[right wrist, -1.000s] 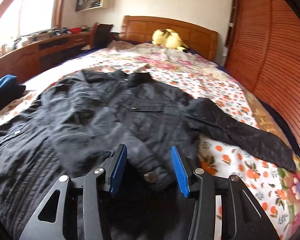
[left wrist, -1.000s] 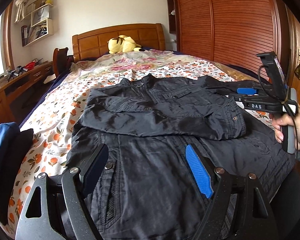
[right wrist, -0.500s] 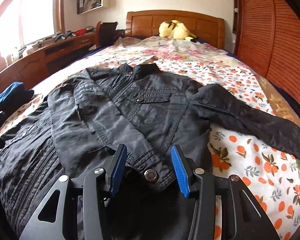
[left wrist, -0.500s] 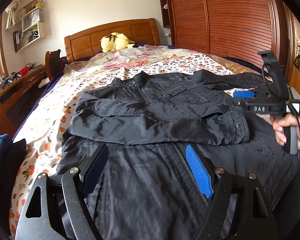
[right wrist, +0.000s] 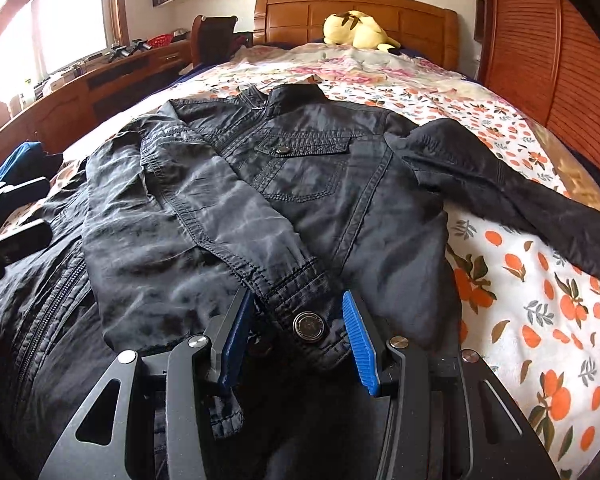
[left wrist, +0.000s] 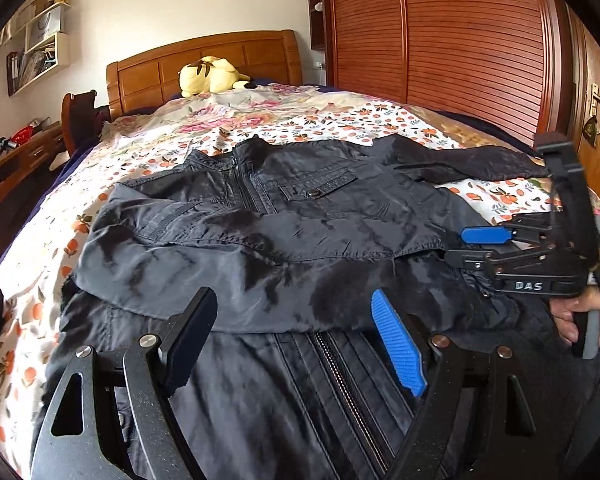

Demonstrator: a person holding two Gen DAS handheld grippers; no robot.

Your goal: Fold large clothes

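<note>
A black zip-up jacket [left wrist: 300,216] lies front up on the bed, collar toward the headboard; it also shows in the right wrist view [right wrist: 300,184]. One sleeve is folded across the chest, and its buttoned cuff [right wrist: 308,320] sits between my right fingers. My right gripper [right wrist: 296,332] is open around that cuff, seen from the side in the left wrist view [left wrist: 472,244]. The other sleeve [right wrist: 512,196] lies stretched out over the sheet. My left gripper [left wrist: 292,336] is open and empty just above the jacket's lower front, by the zipper.
The bed has a floral sheet [right wrist: 540,300] and a wooden headboard [left wrist: 204,64] with a yellow plush toy [left wrist: 210,76]. A wooden wardrobe [left wrist: 460,40] stands on one side, a desk [right wrist: 100,80] on the other. Blue cloth [right wrist: 16,164] lies at the bed's edge.
Both grippers moved forward and lower over the jacket. The cuff lies further in between the right fingers, which stay open. The folded sleeve has not shifted.
</note>
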